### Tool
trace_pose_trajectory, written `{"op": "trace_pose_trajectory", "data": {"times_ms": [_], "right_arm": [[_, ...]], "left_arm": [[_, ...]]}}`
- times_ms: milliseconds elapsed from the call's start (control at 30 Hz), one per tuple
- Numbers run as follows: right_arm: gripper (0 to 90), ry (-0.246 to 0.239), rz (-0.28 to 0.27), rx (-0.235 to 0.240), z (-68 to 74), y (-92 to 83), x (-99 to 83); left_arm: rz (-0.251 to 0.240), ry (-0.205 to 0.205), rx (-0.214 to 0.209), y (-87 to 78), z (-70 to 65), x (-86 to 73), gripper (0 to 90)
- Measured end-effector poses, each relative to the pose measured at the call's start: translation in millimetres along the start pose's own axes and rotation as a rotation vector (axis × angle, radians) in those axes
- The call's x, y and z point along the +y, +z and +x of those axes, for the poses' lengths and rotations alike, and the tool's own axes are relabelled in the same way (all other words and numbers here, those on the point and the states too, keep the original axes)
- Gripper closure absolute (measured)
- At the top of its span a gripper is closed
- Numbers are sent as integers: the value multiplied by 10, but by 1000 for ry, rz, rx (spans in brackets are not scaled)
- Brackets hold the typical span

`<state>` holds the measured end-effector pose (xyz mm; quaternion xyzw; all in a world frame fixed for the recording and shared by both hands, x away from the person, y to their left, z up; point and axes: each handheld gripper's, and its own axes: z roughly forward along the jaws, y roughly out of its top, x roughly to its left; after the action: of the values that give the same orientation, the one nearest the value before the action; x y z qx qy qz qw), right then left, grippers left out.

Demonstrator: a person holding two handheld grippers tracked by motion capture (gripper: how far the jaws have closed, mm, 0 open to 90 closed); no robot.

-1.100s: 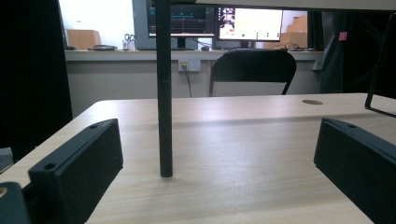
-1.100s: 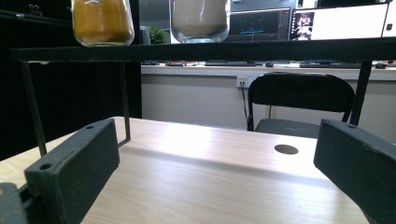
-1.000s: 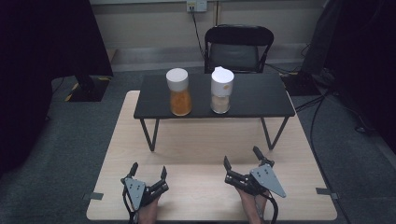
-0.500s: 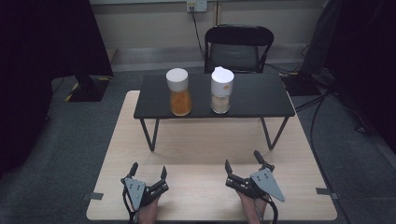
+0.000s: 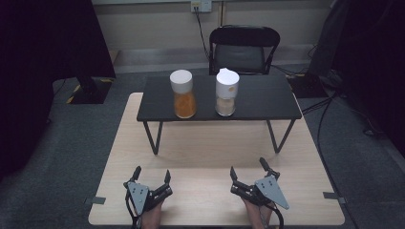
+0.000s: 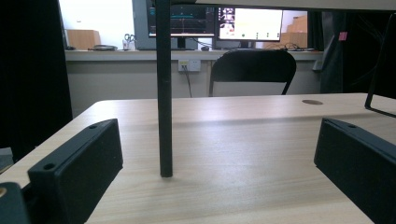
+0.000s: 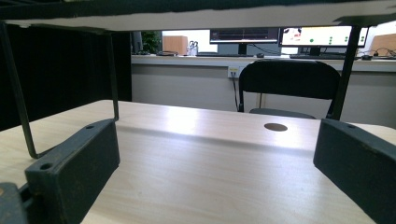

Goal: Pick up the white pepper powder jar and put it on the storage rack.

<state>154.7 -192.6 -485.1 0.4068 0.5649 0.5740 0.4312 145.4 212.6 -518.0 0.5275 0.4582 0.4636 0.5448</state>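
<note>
at near table edge, right gripper (image 5: 249, 170) shifted slightly; left gripper (image 5: 152, 175) unmoved.

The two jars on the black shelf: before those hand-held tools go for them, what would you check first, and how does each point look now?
1. Left tool open, holding nothing: ok.
2. Right tool open, holding nothing: ok.
3. Orange-filled jar upright on the black shelf: ok.
4. Pale-filled jar upright, apart from the orange one: ok.
5. Jar lids tight: cannot tell.
6. Wooden table bare between tools and shelf: ok.

Matt pale wood table (image 5: 210, 162); black shelf (image 5: 258, 95), seemingly metal-legged.
</note>
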Motion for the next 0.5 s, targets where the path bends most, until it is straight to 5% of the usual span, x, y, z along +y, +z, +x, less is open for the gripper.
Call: {"op": "trace_pose_trajectory", "data": {"times_ms": [500], "right_arm": [[0,-11,5,-21,22,-26,-151]], "left_arm": [[0,0,-1,-1,2,-1,3]]}}
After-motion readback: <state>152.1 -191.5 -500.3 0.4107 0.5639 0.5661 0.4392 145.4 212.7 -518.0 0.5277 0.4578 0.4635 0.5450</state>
